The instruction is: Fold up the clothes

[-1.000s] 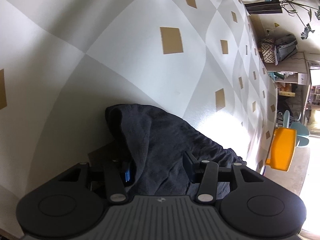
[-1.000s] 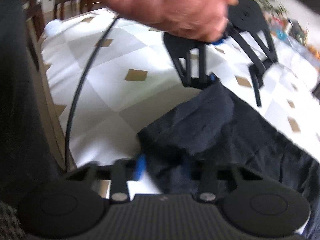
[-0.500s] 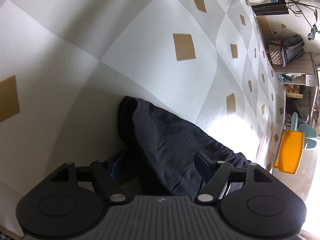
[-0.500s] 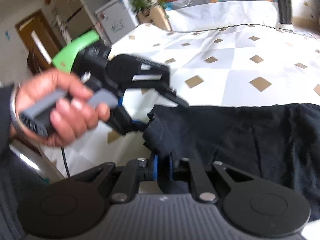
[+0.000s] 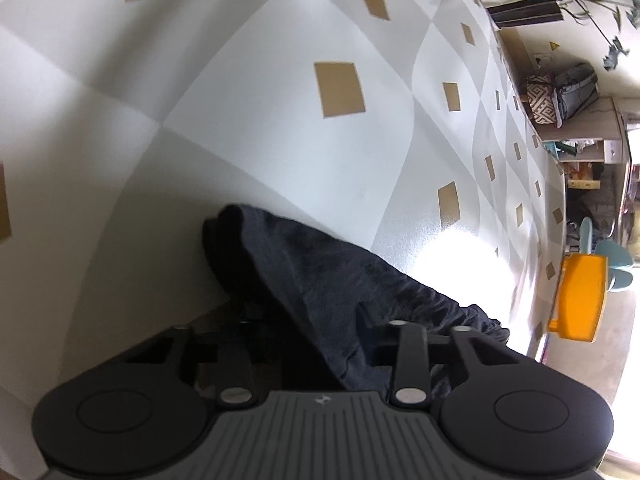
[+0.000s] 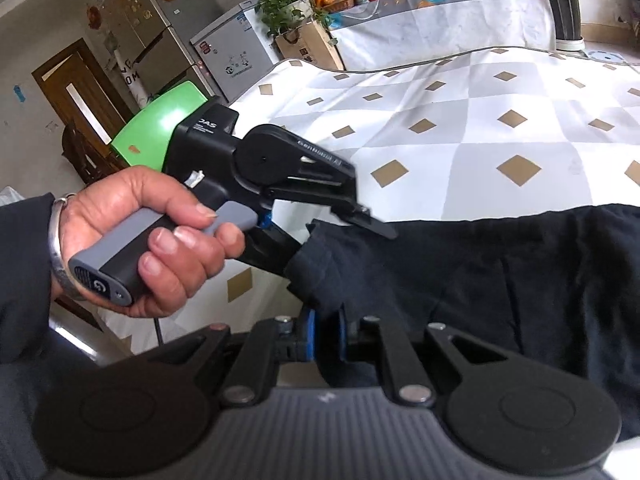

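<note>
A dark navy garment (image 6: 500,272) lies spread on the table's white and grey cloth with gold diamonds (image 6: 460,128). My right gripper (image 6: 326,336) is shut on a fold of the garment's near corner, its blue pads pinching the fabric. The left gripper (image 6: 332,236), held in a person's hand (image 6: 152,240), reaches the same corner from the left. Its jaws are closing, one finger above and one below the raised cloth. In the left wrist view the garment (image 5: 320,272) is bunched between the fingers of the left gripper (image 5: 316,320) and hides the pads.
A green chair (image 6: 160,128) stands at the table's left edge behind the hand. An orange stool (image 5: 580,296) sits past the far table edge. A fridge (image 6: 132,40) and a side table with fruit (image 6: 400,4) line the back wall.
The left jaws spread wide around the cloth, then narrowed onto it. The right gripper rolled and rose with the garment corner pinched, and has held still over the last half second.
</note>
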